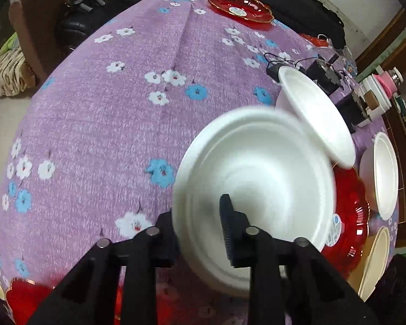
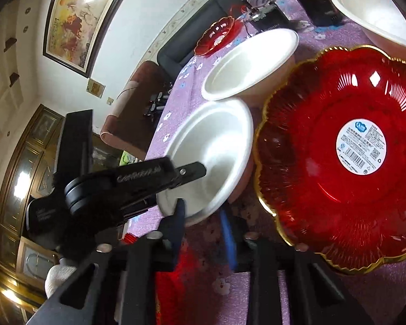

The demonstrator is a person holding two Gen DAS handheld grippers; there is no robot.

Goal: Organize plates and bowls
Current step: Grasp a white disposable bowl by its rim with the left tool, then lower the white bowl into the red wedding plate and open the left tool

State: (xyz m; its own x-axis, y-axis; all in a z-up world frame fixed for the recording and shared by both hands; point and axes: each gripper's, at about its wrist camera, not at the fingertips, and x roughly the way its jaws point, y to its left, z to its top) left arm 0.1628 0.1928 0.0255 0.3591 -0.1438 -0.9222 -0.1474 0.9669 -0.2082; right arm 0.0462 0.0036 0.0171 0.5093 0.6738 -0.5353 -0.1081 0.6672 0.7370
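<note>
White foam bowl [image 1: 257, 178] — the left gripper [image 1: 200, 230] pinches its rim, one finger inside and one outside. The bowl is tilted and lifted over the purple cloth [image 1: 108, 124], with its edge over a red plate [image 1: 346, 216]. A second bowl [image 1: 316, 113] sits just behind it. The right gripper [image 2: 205, 233] is near the held bowl's rim — its fingers are apart and hold nothing. Another red plate [image 1: 239, 5] lies far across the cloth.
</note>
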